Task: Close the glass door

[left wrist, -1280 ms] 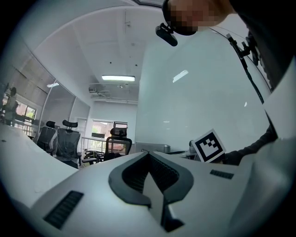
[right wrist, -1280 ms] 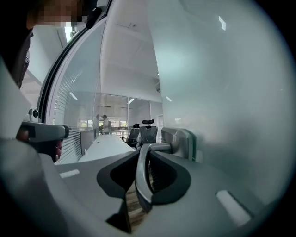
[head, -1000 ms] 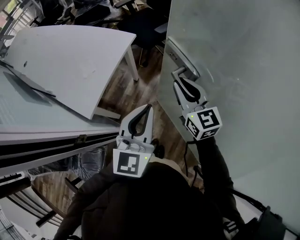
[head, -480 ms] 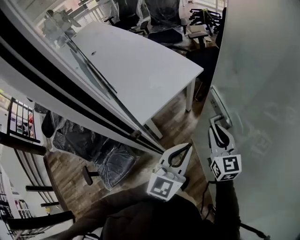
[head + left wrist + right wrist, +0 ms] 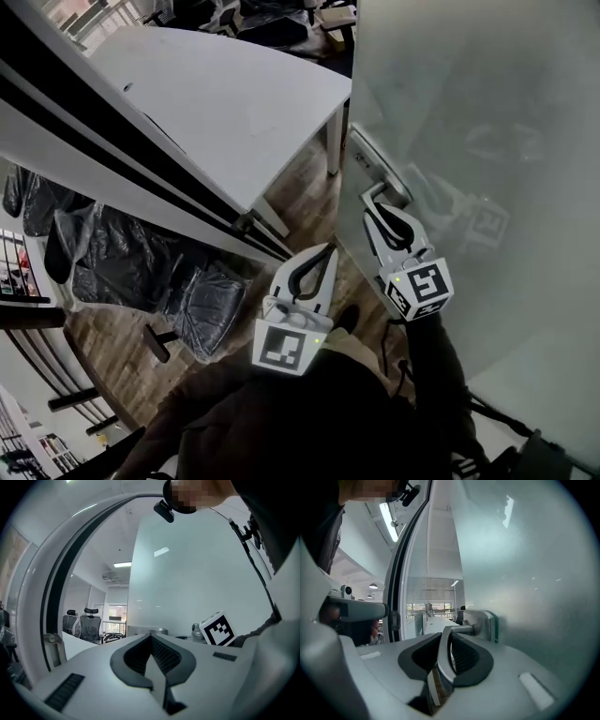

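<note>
A white desk with a curved edge (image 5: pixel 225 103) is seen standing on a brown wood-plank floor (image 5: pixel 302 186), beside a white partition banded with black stripes (image 5: pixel 66 155). Black office chairs, apparently wrapped in clear plastic (image 5: pixel 202 305), are parked beneath the partition. A long ceiling strip light (image 5: pixel 388 520) is lit overhead.

An office: a long white surface (image 5: pixel 234 94), plastic-wrapped swivel chairs (image 5: pixel 112 258), a frosted glass door (image 5: pixel 487 122) and wood floor (image 5: pixel 300 178).
</note>
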Demonstrator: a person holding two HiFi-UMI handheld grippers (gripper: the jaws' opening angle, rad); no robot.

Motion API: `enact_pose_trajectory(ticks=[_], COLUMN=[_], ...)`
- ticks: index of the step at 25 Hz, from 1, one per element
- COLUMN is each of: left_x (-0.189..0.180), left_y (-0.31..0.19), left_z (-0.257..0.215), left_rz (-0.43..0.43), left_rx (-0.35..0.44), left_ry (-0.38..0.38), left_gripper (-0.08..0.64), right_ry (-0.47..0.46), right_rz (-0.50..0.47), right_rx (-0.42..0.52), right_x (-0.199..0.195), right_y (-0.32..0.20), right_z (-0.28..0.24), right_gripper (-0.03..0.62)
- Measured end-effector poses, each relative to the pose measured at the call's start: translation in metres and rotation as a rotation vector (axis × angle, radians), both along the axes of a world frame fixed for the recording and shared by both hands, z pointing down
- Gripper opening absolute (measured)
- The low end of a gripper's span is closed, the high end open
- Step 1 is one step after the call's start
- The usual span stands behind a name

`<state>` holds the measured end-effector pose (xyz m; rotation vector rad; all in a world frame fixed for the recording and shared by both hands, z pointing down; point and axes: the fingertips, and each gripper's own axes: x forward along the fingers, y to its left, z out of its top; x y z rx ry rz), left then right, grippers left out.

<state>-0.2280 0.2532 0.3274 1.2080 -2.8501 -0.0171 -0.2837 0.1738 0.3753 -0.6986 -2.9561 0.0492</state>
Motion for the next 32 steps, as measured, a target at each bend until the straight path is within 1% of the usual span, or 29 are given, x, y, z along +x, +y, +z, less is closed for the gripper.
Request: enact_pose_trajectory(ticks=[4,9,13,17,25,29,32], left_x=[0.015,0.018,0.027,0.049,0.088,0.097,0.097], left_y=[0.013,0.04,0.055,0.065,0.084,0.101,0.112], left_z=[-0.005,-0.011,-0.009,-0.011,-0.011,-0.014,-0.028], left_rz=[0.051,0.048,0.03,0.0,-0.064,-0.085,-0.091], left_rx=[0.003,0.004,-0.002,0.001,-0.007,0.009,0.024], left_ry=[0.006,0.005,0.002,-0.02,-0.02,-0.029,-0.064], left_gripper=[-0.003,-0.003,-0.003,-0.003,-0.003,-0.003,-0.003], right_ry=[0.008,0.017,0.018,0.022,0.016,0.014,0.022], right_rz=[-0.024,-0.06,-0.084,-0.123,-0.184,-0.209,-0.223], right_rx=[0.021,0.017,0.011,0.014,0.018,0.024,0.026], right_x=[0.019,0.029,0.044,0.06,0.09,0.107,0.12], right_y=[0.015,0.047,0.07,0.092,0.127,0.146,0.156], right_z=[-0.007,-0.012,-0.007,-0.003,-0.003,-0.001,0.001], right_gripper=[0.064,0.064,0.064,0.064,0.064,0.064,0.064])
